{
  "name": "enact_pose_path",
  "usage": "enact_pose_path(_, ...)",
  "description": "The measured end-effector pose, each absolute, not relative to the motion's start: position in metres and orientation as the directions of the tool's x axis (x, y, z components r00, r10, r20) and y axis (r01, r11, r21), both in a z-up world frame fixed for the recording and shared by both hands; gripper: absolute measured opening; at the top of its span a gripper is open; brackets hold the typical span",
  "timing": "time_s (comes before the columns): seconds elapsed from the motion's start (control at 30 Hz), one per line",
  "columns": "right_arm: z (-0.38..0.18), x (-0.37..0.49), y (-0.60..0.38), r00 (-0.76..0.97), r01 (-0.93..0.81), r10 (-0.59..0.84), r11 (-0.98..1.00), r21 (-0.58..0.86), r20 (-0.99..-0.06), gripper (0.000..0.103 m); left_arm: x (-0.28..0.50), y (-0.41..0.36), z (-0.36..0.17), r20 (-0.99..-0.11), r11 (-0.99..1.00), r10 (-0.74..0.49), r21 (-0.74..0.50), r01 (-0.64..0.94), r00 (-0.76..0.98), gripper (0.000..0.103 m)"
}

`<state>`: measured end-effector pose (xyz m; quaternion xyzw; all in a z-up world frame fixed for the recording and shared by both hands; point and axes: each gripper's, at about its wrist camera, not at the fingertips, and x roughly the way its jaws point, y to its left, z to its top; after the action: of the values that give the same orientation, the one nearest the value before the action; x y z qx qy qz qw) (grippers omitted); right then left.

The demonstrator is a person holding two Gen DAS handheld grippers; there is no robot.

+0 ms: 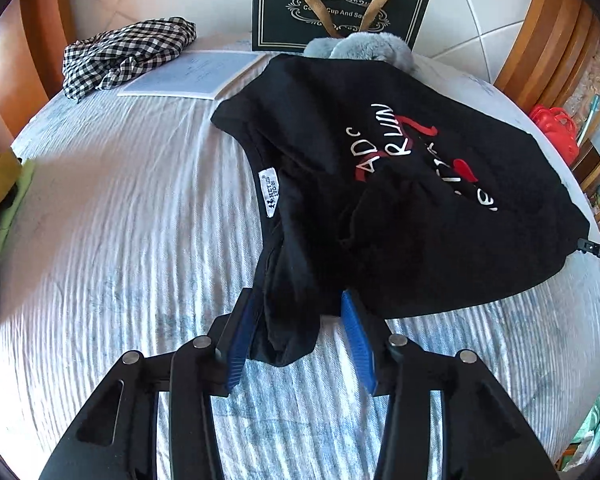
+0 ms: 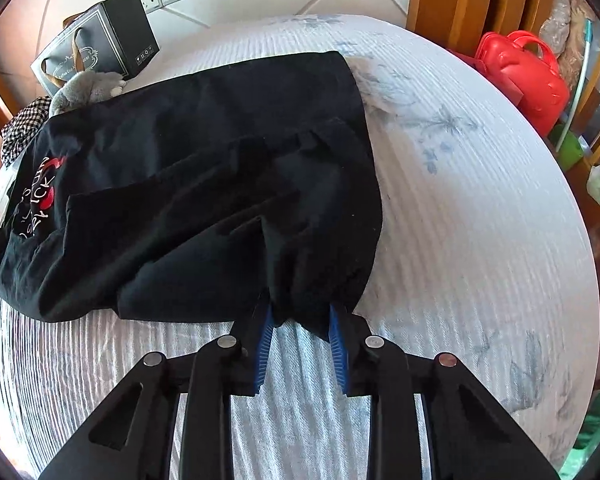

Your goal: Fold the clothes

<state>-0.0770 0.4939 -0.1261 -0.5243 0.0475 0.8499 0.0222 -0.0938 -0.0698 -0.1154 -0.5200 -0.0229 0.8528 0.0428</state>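
A black T-shirt with white and red lettering lies crumpled on the pale striped bedsheet; its white neck label faces up. In the left wrist view, my left gripper stands open astride a hanging fold of the shirt's near edge, and a gap shows beside the right blue pad. In the right wrist view, the T-shirt spreads to the left. My right gripper has its blue pads against a bunched corner of the hem, with creases running into the jaws.
A checked cloth and a sheet of paper lie at the far left of the bed. A dark gift bag and a grey plush toy stand behind the shirt. A red bag sits beyond the bed's right edge. Folded clothes lie at the left edge.
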Motion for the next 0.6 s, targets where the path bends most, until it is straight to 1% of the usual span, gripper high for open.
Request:
enact_pose_path(0.03,-0.126,-0.078,0.494,-0.449,-0.087,-0.015,-0.994,0.061,-0.893,0.027,-0.098,-0.069,-0.121,-0.889,-0.996,0.084,-0.076,-0.036,-0.449,0.043)
enact_pose_path(0.07,-0.126,-0.079,0.494,-0.448,-0.087,-0.018,-0.994,0.064,-0.894,0.027,-0.101,-0.068,-0.127,-0.894,-0.997,0.071,-0.068,-0.024,-0.443,0.029)
enact_pose_path(0.1,-0.126,-0.079,0.495,-0.446,-0.088,-0.021,-0.994,0.067,-0.895,0.027,-0.105,-0.067,-0.133,-0.898,-0.998,0.058,-0.059,-0.011,-0.436,0.012)
enact_pose_path(0.13,-0.126,-0.08,0.495,-0.443,-0.091,-0.02,-0.994,0.067,-0.896,0.027,-0.106,-0.067,-0.133,-0.891,-0.998,0.055,-0.063,0.004,-0.45,0.012)
enact_pose_path(0.17,-0.126,-0.082,0.495,-0.438,-0.092,-0.018,-0.994,0.065,-0.899,0.027,-0.108,-0.066,-0.133,-0.892,-0.997,0.057,-0.071,0.015,-0.448,0.009)
enact_pose_path(0.23,-0.126,-0.086,0.491,-0.424,-0.086,-0.003,-0.995,0.043,-0.906,0.026,-0.11,-0.067,-0.133,-0.894,-0.996,0.057,-0.08,0.034,-0.444,0.007)
enact_pose_path(0.3,-0.123,-0.088,0.48,-0.411,-0.076,0.063,-0.997,-0.035,-0.909,0.011,-0.107,-0.074,-0.127,-0.901,-0.993,0.084,-0.113,0.042,-0.426,0.006)
enact_pose_path(0.33,-0.119,-0.087,0.472,-0.411,-0.054,0.101,-0.995,-0.086,-0.906,0.009,-0.102,-0.079,-0.12,-0.899,-0.99,0.104,-0.133,0.039,-0.425,0.006)
enact_pose_path(0.37,-0.113,-0.083,0.467,-0.429,-0.041,0.134,-0.991,-0.129,-0.893,0.009,-0.096,-0.084,-0.111,-0.899,-0.989,0.119,-0.143,0.026,-0.421,0.006)
enact_pose_path(0.47,-0.085,-0.06,0.473,-0.483,-0.097,0.173,-0.985,-0.143,-0.858,0.008,-0.075,-0.1,-0.09,-0.907,-0.984,0.171,-0.177,-0.019,-0.385,0.006)
enact_pose_path(0.5,-0.078,-0.051,0.478,-0.478,-0.119,0.17,-0.985,-0.129,-0.862,0.008,-0.068,-0.105,-0.086,-0.911,-0.98,0.194,-0.195,-0.034,-0.363,0.006)
enact_pose_path(0.6,-0.079,-0.027,0.485,-0.413,-0.142,0.216,-0.975,-0.171,-0.885,0.008,-0.053,-0.103,-0.106,-0.944,-0.978,0.206,-0.189,-0.091,-0.256,0.006)
